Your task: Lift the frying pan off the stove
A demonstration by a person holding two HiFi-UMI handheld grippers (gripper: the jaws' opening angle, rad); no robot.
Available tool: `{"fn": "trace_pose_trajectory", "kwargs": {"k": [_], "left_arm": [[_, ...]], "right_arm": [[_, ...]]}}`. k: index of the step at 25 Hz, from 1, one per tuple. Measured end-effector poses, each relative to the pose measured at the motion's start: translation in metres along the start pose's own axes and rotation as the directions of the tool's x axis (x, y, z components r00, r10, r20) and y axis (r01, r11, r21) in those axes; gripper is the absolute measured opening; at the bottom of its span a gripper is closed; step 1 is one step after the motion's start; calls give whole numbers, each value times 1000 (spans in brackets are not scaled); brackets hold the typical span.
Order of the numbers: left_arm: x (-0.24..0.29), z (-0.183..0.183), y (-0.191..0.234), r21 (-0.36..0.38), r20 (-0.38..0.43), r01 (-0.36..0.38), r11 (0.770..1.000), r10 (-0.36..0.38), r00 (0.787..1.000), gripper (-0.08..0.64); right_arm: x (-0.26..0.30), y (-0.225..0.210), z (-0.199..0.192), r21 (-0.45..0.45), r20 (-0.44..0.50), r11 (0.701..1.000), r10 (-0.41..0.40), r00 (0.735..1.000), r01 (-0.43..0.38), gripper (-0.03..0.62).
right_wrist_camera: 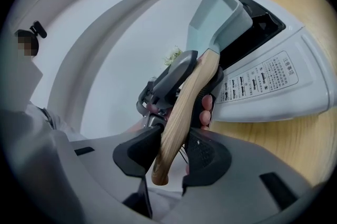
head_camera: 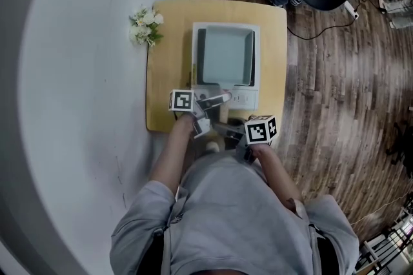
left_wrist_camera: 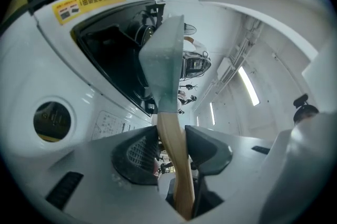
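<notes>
The pale blue-grey square frying pan (head_camera: 224, 55) is being carried by the white electric stove (head_camera: 246, 98), which is standing on the light wooden worktop (head_camera: 168, 61). No gap is being shown beneath the pan, so it is being judged as not yet lifted. Its curved wooden handle (right_wrist_camera: 185, 104) is being seen running from the pan's near edge toward the person, and the lift is being governed by that long axis. The handle is being pinched by both sets of jaws: the left gripper (left_wrist_camera: 171, 139) is being held on it nearer the pan body, the right gripper (right_wrist_camera: 171, 150) on the free end just behind. The pan is therefore lying ahead of both grips, its weight being hung beyond them, so forward tipping is being risked unless both are raised together.
</notes>
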State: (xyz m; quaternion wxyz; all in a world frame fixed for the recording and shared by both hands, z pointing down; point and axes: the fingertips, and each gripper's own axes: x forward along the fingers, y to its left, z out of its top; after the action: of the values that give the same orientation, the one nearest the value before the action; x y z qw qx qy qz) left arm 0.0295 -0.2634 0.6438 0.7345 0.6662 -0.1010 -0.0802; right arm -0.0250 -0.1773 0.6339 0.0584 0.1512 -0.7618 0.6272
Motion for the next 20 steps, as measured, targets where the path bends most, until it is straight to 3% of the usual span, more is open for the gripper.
{"fn": "trace_pose_trajectory", "kwargs": {"k": [6,13,20], "left_arm": [[-6,-17,-14,13,14,54,998,-54,998,145],[-28,-44,-36,96,6,88,991,-89,996,144],[-53,-82,-46,174,-15,54,983,-52,999,144]], "right_arm": [[-5,10,-16,-95,-21,995,-34,999,32,133],[-9,33,-43,-220,-20,974,-53,998,47,133],[-3,55,-82,-300,-14,953,-47,999,41,134]]}}
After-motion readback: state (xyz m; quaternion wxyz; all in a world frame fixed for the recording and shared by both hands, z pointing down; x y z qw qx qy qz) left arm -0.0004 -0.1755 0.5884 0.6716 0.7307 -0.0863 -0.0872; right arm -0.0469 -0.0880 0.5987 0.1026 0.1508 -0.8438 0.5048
